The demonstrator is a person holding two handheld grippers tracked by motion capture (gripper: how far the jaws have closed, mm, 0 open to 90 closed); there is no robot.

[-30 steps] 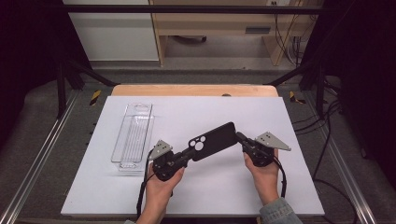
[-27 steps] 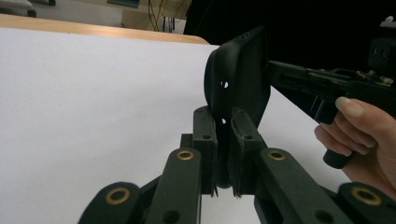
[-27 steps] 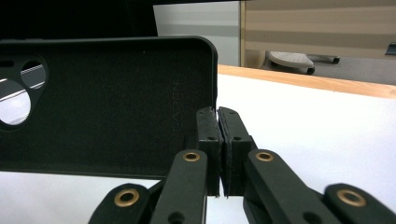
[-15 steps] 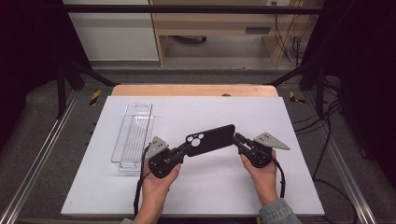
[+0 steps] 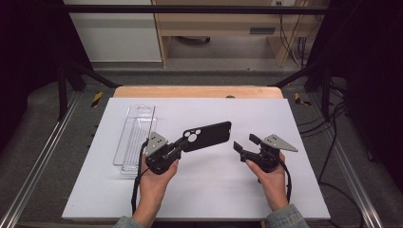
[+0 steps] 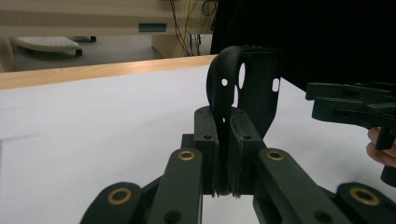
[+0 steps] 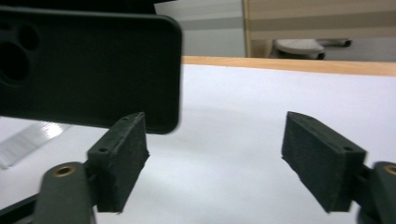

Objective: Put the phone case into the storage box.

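Clear plastic tray (image 5: pixel 134 137) on white table (image 5: pixel 199 199), left side.

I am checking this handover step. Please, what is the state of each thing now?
Phone case: lifted off the table, held at its camera end.
Left gripper: shut on the phone case.
Right gripper: open, jaws just opened, nothing between them.
Clear box: lying on the table, untouched.

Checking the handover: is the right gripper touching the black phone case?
Apart. The high view shows white table between the right gripper and the phone case; its jaws have just been opening.
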